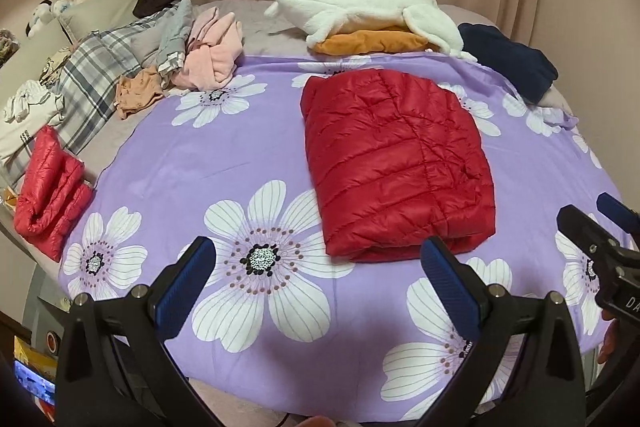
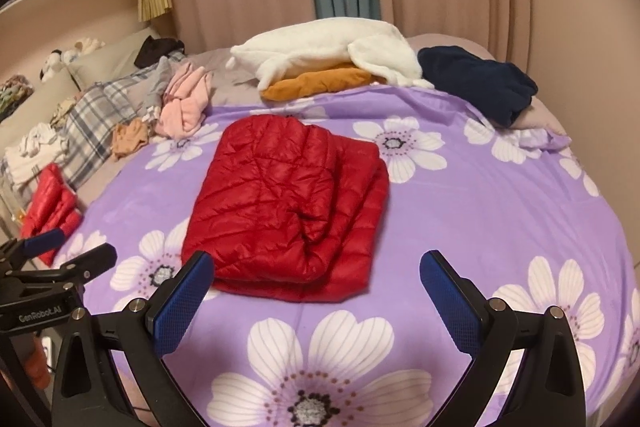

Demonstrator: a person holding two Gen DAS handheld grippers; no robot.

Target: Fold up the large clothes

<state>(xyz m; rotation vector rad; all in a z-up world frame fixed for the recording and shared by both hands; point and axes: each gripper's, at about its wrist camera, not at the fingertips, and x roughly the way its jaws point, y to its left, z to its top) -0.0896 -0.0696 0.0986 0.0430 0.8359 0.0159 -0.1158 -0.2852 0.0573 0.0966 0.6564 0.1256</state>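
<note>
A red quilted down jacket (image 1: 394,163) lies folded into a thick rectangle on the purple flowered sheet (image 1: 224,155); it also shows in the right wrist view (image 2: 288,211). My left gripper (image 1: 320,259) is open and empty, held just short of the jacket's near edge. My right gripper (image 2: 316,271) is open and empty, its left finger by the jacket's near left corner. Each gripper shows at the edge of the other's view: the right one (image 1: 600,223) and the left one (image 2: 64,247).
A second folded red jacket (image 1: 50,195) lies at the bed's left edge. A heap of plaid, pink and tan clothes (image 1: 160,55) sits at the back left. A white fleece on an orange garment (image 1: 368,19) and a navy garment (image 1: 512,63) lie at the back.
</note>
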